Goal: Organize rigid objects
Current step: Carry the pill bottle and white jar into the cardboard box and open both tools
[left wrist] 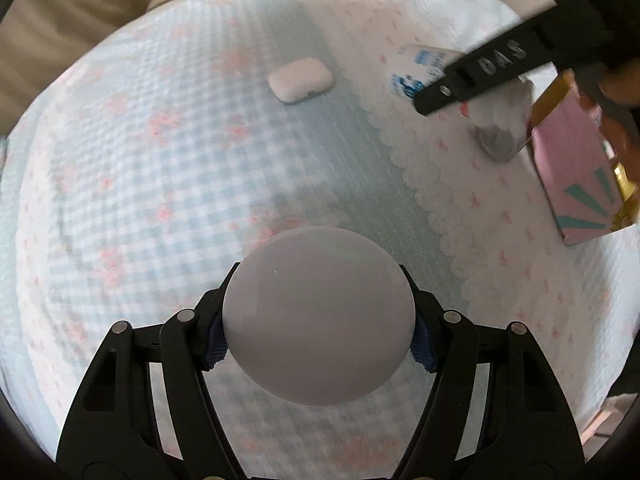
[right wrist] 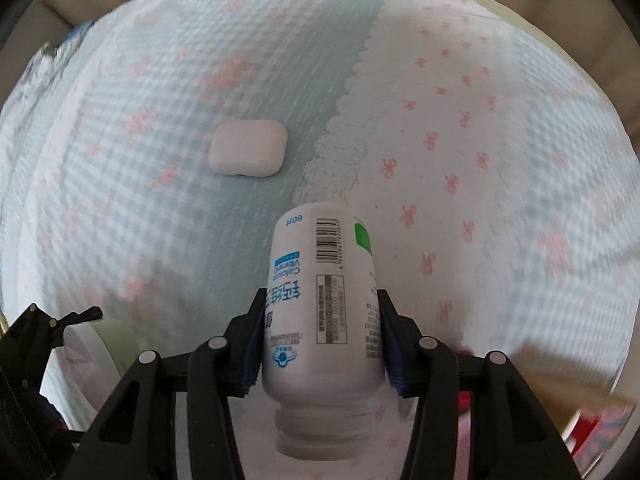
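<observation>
Left gripper (left wrist: 318,320): closed on a pale grey round object (left wrist: 318,314), pressed between the blue pads (left wrist: 423,350) at its widest part; held above the bedcover.
Round object: smooth, featureless face toward the camera; whether a ball, a lid or a jar cannot be told from the left wrist view. Far side hidden. In the right wrist view only a blurred pale-green-edged sliver (right wrist: 108,340) at lower left, beside a black part of the left gripper (right wrist: 60,320).
Right gripper (right wrist: 322,320): closed on a white supplement bottle (right wrist: 322,308), gripped across the body, base pointing away, cap end toward the camera and partly cut off by the gripper frame.
Bottle label: barcode, blue "Calcium" print and Chinese characters, seen inverted; fine print unreadable.
Bottle in left wrist view (left wrist: 420,70): only part showing, far right, crossed by a black finger (left wrist: 480,76) of the right gripper.
White earbud case (right wrist: 248,148): lying flat on the blue band of the bedcover (right wrist: 160,80), well apart from both grippers.
Pink box (left wrist: 576,172): standing at the right edge of the left wrist view, gold trim, teal rays; top and right side cut off.
Beside the box: a white and grey blurred item (left wrist: 500,128), unidentifiable.
Bedcover: blue gingham, plain blue band, white part with pink bows; motion-blurred.
</observation>
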Tool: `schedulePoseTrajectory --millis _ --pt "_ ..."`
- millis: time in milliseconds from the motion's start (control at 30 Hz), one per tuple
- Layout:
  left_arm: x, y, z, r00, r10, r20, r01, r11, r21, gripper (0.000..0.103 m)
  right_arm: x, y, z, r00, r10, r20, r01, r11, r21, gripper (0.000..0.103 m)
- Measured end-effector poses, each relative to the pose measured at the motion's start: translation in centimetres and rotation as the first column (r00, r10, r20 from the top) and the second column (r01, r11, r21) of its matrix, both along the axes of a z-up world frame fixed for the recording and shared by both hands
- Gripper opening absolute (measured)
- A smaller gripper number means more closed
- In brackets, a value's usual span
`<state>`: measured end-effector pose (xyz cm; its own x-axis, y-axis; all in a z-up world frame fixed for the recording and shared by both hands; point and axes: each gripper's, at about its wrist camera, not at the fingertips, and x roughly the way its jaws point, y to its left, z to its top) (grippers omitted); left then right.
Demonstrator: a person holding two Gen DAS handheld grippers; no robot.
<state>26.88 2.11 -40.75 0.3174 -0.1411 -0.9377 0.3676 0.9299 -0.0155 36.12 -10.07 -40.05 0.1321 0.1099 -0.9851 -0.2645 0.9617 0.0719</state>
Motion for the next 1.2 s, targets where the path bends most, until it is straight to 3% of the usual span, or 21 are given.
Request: schedulePoseTrajectory --millis 267,600,800,967,1033,1200 --pt "-3.4 1.8 6.4 0.998 0.019 0.055 -0.017 0.999 -0.034 0.068 -5.9 -1.4 5.8 0.990 -0.135 0.032 0.132 0.987 0.094 0.046" --pt "-6.9 0.8 15.8 0.993 -0.006 0.121 0.018 0.995 -0.096 0.068 -16.4 -4.0 15.7 0.942 -0.327 0.075 0.310 0.933 0.181 0.046" --pt "-8.3 -3.4 19.7 0.988 -0.056 0.146 0.076 0.987 -0.139 0.068 -21.9 -7.6 19.3 0.908 -0.405 0.106 0.383 0.906 0.183 0.046" --pt "-9.8 -8.5 22.0 0.981 -0.107 0.164 0.133 0.978 -0.159 0.068 -25.5 -13.2 21.2 0.853 -0.509 0.115 0.477 0.851 0.219 0.046" --pt "-10.2 -10.7 22.5 0.980 -0.113 0.165 0.141 0.975 -0.169 0.068 -26.8 -16.2 21.6 0.827 -0.553 0.103 0.519 0.821 0.239 0.046" --pt "-10.1 -16.7 22.7 0.984 -0.111 0.140 0.137 0.972 -0.191 0.068 -28.0 -22.6 22.3 0.801 -0.591 0.102 0.555 0.795 0.246 0.046"
